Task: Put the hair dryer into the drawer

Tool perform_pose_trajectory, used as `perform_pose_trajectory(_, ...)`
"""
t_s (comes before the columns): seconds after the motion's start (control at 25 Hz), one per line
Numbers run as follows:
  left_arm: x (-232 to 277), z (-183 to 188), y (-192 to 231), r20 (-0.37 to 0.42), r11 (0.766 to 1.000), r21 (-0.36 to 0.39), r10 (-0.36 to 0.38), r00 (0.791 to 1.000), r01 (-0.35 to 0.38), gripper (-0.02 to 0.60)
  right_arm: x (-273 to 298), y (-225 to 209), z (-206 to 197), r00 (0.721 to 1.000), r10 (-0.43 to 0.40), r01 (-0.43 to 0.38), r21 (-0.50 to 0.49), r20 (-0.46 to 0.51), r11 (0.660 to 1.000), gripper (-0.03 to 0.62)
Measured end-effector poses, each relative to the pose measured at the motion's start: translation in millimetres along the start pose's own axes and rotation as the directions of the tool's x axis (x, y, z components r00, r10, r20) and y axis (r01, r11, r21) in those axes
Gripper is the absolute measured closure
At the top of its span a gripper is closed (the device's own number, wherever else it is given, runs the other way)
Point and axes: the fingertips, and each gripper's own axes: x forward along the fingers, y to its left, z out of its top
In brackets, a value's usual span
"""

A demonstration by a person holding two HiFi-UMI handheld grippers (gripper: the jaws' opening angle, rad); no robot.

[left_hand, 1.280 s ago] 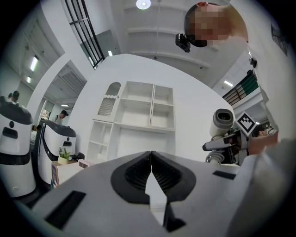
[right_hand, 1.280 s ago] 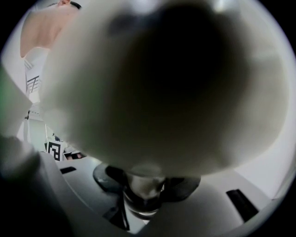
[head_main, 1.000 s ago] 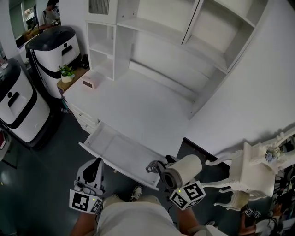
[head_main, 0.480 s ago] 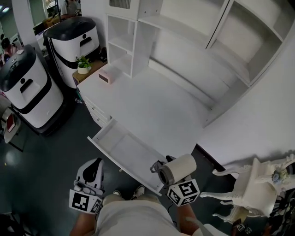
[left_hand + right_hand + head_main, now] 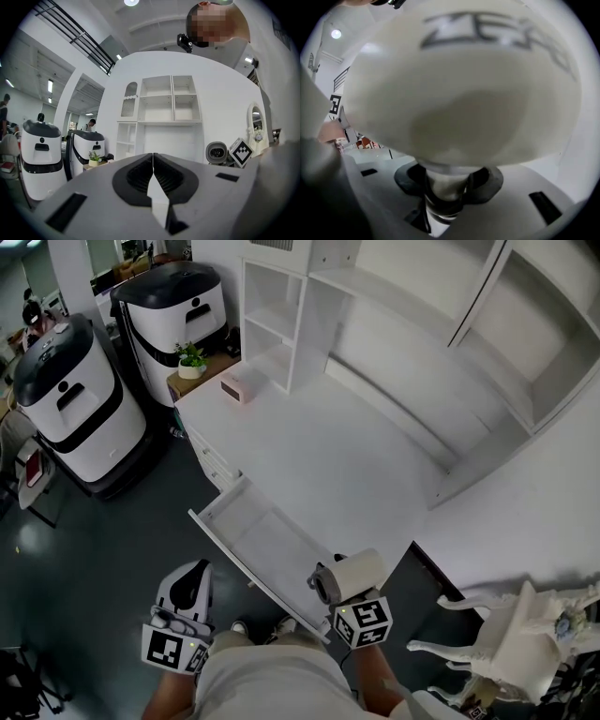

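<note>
Cream hair dryer [image 5: 354, 574] gripped by its handle in right gripper [image 5: 449, 190] jaws, at open white drawer's [image 5: 267, 540] front right corner. Left gripper [image 5: 153, 161] jaws closed together, empty.

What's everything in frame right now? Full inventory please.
hair dryer: one, cream, held near drawer's right corner
drawer: one, white, pulled open under desk
desk: one, white, centre, shelves behind
box: one, pink, desk's far left corner
potted plant: one, green, on stand left of desk
machines: two, black-and-white, floor at left
chair: one, white, lower right
left gripper: one, grey, jaws shut, empty
right gripper: one, grey, shut on hair dryer
</note>
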Motion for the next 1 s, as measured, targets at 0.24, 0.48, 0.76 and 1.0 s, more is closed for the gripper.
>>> perform_pose_trajectory(0.24, -3, -4, 5, -0.019, 0.999, 0.0, 0.041, 0.999, -0.041, 0.563, 19, -4, -22, 0.998, 0.022, -0.023, -0.015, -0.056, 1.0, 0.416)
perform_pose_trajectory(0.48, -7, -5, 8, -0.029, 0.997, 0.007, 0.076, 0.997, -0.076, 0.563, 33, -5, -47, 0.992, 0.046, -0.05, -0.031, -0.12, 0.998, 0.416)
perform_pose_trajectory(0.76, -7, -6, 10, -0.04, 0.995, 0.01, 0.102, 0.994, -0.102, 0.563, 50, -8, -69, 0.982, 0.06, -0.066, -0.026, -0.177, 0.997, 0.416)
perform_pose_trajectory(1.0, -7, -6, 8, -0.048, 0.993, 0.015, 0.121, 0.991, -0.121, 0.563, 66, -9, -96, 0.971, 0.075, -0.087, -0.046, -0.226, 0.995, 0.416)
